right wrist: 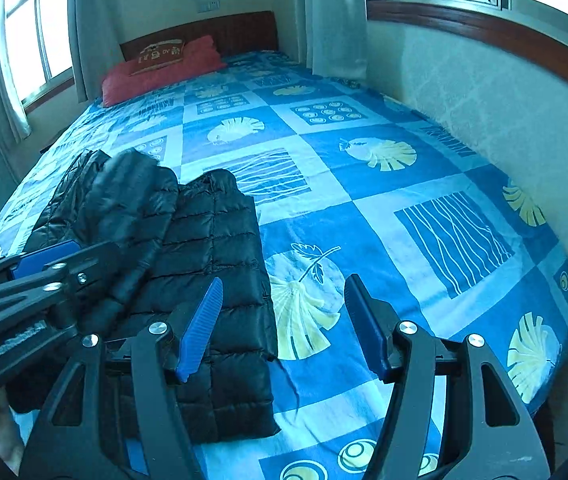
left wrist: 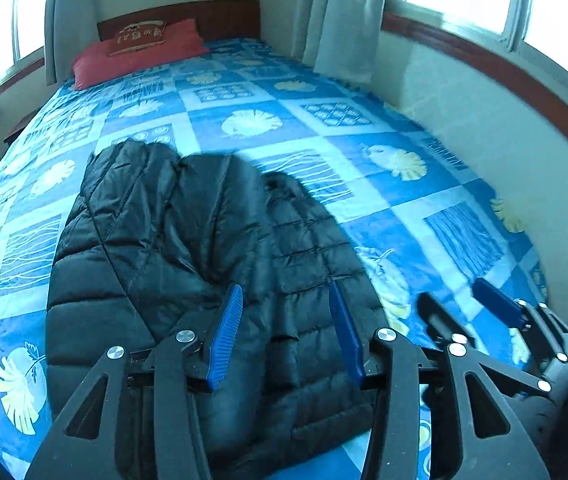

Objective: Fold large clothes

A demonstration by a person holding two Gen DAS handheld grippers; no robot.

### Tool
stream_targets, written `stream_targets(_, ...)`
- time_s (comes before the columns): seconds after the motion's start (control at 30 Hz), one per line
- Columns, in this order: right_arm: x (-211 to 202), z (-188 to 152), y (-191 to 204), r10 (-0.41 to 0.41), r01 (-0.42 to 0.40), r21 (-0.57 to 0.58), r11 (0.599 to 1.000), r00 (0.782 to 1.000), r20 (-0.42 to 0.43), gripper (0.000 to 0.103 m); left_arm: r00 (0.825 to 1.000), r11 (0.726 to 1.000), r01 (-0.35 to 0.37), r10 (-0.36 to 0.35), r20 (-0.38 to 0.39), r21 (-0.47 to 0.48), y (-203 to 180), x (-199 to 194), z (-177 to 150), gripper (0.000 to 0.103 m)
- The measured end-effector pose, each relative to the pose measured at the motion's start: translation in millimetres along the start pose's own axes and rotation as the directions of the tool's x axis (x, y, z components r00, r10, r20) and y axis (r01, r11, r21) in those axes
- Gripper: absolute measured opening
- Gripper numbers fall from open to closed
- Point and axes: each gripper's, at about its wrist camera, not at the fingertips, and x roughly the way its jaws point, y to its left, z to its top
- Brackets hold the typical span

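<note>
We see a black quilted jacket [left wrist: 188, 248] lying folded on the bed [left wrist: 404, 216], on the near left part of its blue patterned cover, with one puffy sleeve laid across the top. Our left gripper [left wrist: 288, 332] hangs above the jacket's near half, its blue pads parted and nothing caught between them. Our right gripper [right wrist: 284, 328] sits just beside it, over the jacket's right edge and a pale leaf print, jaws spread wide and likewise released. A red pillow [right wrist: 160, 72] lies at the far end against the wooden headboard [right wrist: 236, 32], well apart from the jacket.
</note>
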Motion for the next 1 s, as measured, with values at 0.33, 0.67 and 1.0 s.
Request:
stream_targets(0.33,-10.5,11.4,40.2,0.085,-0.084,-0.045,0.995,0.996,0.016,0.066,0.989,0.991,-0.065,0.08,0.128,-0.117,79.9,-55.9,-5.8,0.064)
stream_targets(0.67,50.6,30.2,105.3,0.209,-0.214,-0.035,0.976,0.972,-0.112,0.078,0.985,0.935,-0.157,0.172,0.018,-0.317,186.4,-14.0,-41.7,0.064)
stream_targets(1.0,111.3,10.1,104.5,0.304,-0.291,0.085,0.953,0.909,-0.284,0.055,0.997,0.934,-0.037,0.057,0.046,-0.356,201.8,6.6,-57.1,0.064)
